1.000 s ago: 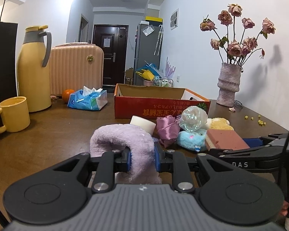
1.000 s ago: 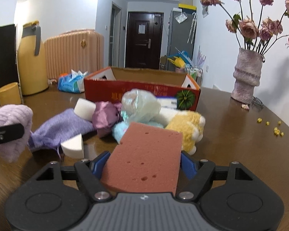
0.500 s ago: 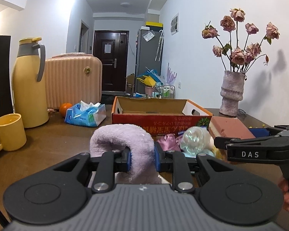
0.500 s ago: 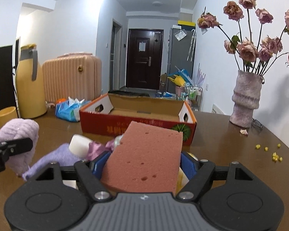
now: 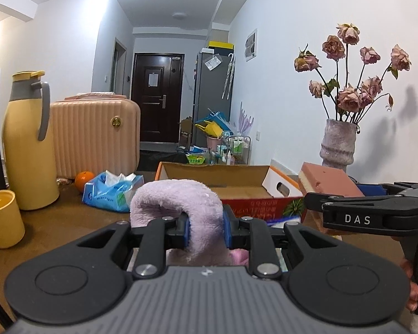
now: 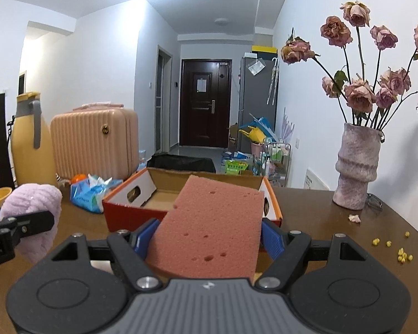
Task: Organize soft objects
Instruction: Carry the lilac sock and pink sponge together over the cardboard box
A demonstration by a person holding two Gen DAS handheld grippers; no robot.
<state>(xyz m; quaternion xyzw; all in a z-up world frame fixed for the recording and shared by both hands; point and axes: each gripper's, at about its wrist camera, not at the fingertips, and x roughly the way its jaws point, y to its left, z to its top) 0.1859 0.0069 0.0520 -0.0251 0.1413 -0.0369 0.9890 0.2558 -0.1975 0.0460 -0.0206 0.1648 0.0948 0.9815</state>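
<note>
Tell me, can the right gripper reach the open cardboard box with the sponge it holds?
Probably yes: the right gripper holds the pink sponge just before the cardboard box, whose top is open, with nothing between.

The open red-and-orange cardboard box (image 6: pixel 192 194) sits mid-table; its inside shows bare brown floor, open from above, with low walls the only barrier. The left tool (image 5: pixel 206 232), clamped on a fluffy lilac plush cloth (image 5: pixel 181 203), and the right tool (image 6: pixel 209 239), gripping a pink porous sponge block (image 6: pixel 209 228), hang side by side just short of the box's near wall, close together, little room between them. Left of the box: blue tissue pack (image 5: pixel 111 192), orange fruit (image 5: pixel 83 178), tall yellow thermos jug (image 5: pixel 28 144), yellow mug (image 5: pixel 2 220). Right: textured mauve vase of dried roses (image 6: pixel 356 167); bare brown table (image 6: pixel 334 222) between it and the box, dotted with small yellow crumbs (image 6: pixel 401 256).
</note>
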